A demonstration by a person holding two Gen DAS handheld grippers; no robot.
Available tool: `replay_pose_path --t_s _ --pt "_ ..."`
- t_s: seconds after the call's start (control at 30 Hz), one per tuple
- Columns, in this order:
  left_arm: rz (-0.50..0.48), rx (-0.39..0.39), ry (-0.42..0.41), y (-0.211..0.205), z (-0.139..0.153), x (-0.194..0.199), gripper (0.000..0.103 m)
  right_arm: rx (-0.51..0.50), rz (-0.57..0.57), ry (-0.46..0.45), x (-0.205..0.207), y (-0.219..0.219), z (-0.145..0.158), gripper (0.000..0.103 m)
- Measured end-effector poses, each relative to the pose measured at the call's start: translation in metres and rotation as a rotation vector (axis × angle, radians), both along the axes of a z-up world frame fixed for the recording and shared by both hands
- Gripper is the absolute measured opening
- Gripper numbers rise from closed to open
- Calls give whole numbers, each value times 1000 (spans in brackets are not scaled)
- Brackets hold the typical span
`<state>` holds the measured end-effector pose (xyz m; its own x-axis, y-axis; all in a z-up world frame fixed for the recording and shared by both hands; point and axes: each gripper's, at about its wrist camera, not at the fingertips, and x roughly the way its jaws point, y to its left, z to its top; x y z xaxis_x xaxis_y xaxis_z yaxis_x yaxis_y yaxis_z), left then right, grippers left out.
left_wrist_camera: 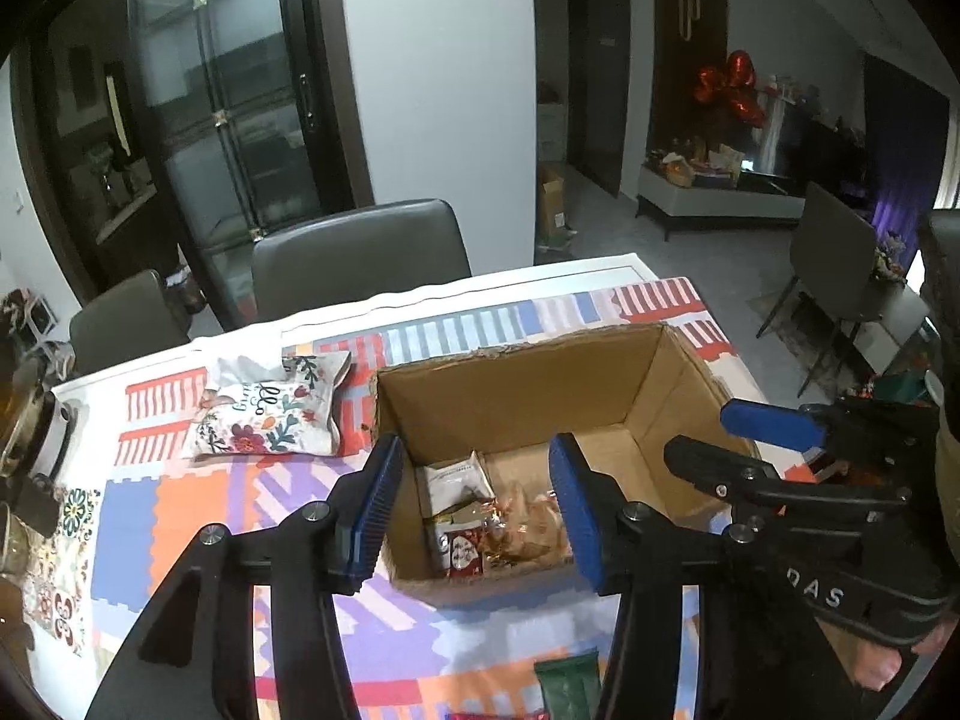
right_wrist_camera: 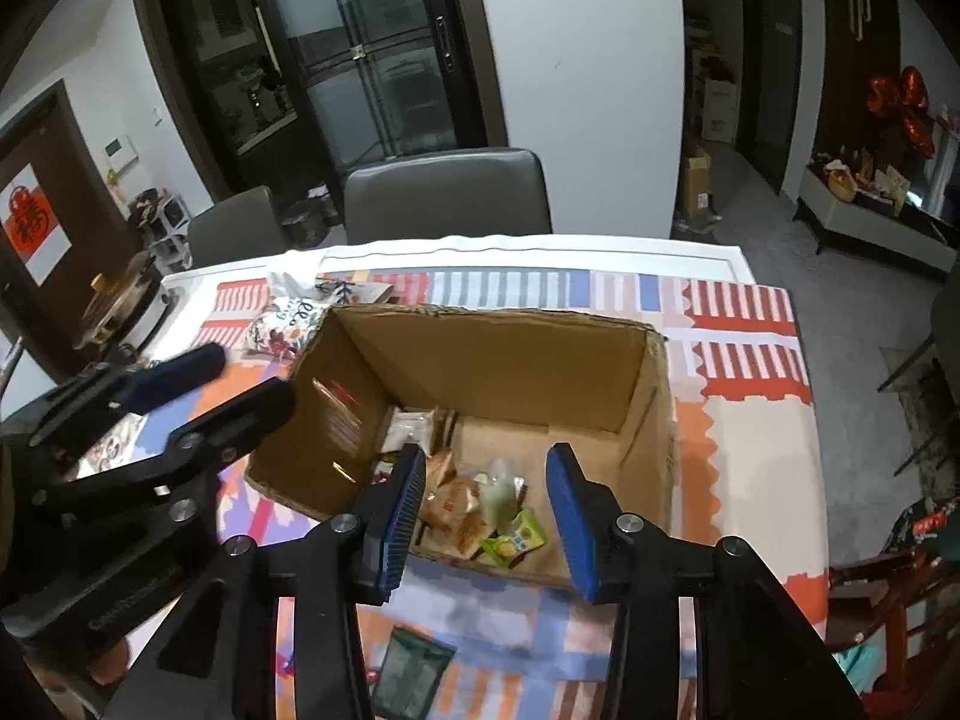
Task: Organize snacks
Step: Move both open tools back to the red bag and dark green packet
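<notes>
An open cardboard box (left_wrist_camera: 516,384) (right_wrist_camera: 480,354) stands on the table and holds several snack packets (left_wrist_camera: 498,522) (right_wrist_camera: 474,510), among them a small green one (right_wrist_camera: 516,540) and a white one (left_wrist_camera: 453,477). My left gripper (left_wrist_camera: 474,510) is open and empty, above the box's near left corner. My right gripper (right_wrist_camera: 489,516) is open and empty, above the box's near edge. A dark green packet (left_wrist_camera: 567,687) (right_wrist_camera: 411,669) lies on the table in front of the box. Each gripper shows in the other's view: the right one (left_wrist_camera: 750,438), the left one (right_wrist_camera: 240,384).
A floral pouch (left_wrist_camera: 270,414) (right_wrist_camera: 288,318) lies behind the box on the left. The table has a patterned cloth (left_wrist_camera: 198,516). Grey chairs (left_wrist_camera: 360,252) (right_wrist_camera: 447,195) stand at the far side. A pot (right_wrist_camera: 120,300) sits at the table's left edge.
</notes>
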<state>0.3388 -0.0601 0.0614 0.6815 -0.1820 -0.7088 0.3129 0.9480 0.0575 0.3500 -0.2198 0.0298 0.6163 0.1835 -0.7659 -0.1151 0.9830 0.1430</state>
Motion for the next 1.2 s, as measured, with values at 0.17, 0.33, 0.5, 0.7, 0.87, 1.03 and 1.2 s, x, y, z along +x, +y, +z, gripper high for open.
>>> replay_pose_path --t_s 0.17,0.33,0.5,0.7,0.87,1.03,1.2 --pt "33 -5 -17 16 1 -34 57 -8 10 -25 -30 4 -1 43" --pt "38 -13 -38 32 -3 -69 58 -5 41 -57 -64 14 -3 48" --pt "42 -23 -57 45 -13 -101 61 4 89 -64 -93 30 -12 48" --pt "49 -62 -25 60 -29 -126 61 24 113 -41 -118 45 -33 49" --pt "62 -94 1 72 -50 -142 64 11 109 -23 -131 52 -52 55" --pt "70 -112 51 79 -80 -157 64 -1 112 15 -145 54 -73 58" --pt "72 -146 115 84 -112 -166 64 -10 120 57 -151 59 -95 59"
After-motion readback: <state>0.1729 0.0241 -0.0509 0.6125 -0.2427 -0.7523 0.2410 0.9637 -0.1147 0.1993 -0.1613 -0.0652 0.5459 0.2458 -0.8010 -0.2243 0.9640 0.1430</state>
